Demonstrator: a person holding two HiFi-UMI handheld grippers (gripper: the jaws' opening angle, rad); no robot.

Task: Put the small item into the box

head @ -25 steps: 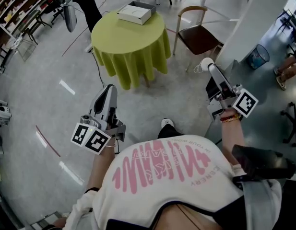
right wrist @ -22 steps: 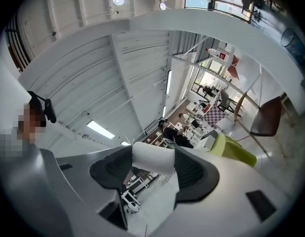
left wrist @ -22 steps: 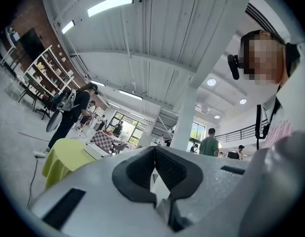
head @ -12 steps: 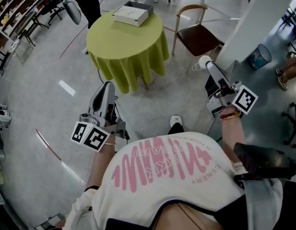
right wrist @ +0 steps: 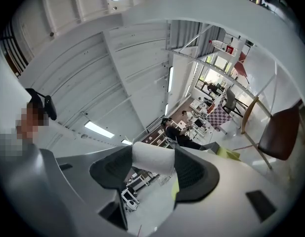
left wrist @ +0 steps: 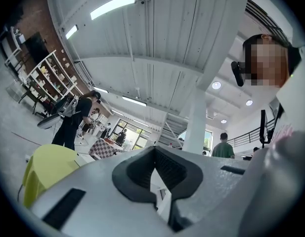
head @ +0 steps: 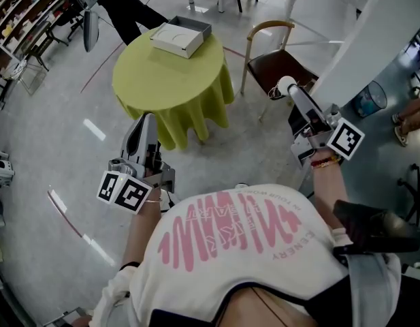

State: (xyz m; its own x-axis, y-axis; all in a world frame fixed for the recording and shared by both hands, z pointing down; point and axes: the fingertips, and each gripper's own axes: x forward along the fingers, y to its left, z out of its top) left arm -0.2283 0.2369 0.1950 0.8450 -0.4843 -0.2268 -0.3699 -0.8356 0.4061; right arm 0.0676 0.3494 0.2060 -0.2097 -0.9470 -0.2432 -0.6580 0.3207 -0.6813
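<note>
Because we judge the small white roll (right wrist: 152, 157) light and squashable, our right gripper (right wrist: 153, 168) clamps it mid-length; our left gripper (left wrist: 155, 179) has its jaws together, empty.

White T-shirt (head: 230, 268), short sleeves, large pink lettering across front. Red-orange band (head: 323, 163) on right wrist. Left claw (head: 144, 121), right claw (head: 289, 91): pale grey moulded shells, black ribbed pads (right wrist: 194, 174), dark slots in shells, black-and-white marker cubes (head: 347, 139) at rear.
</note>
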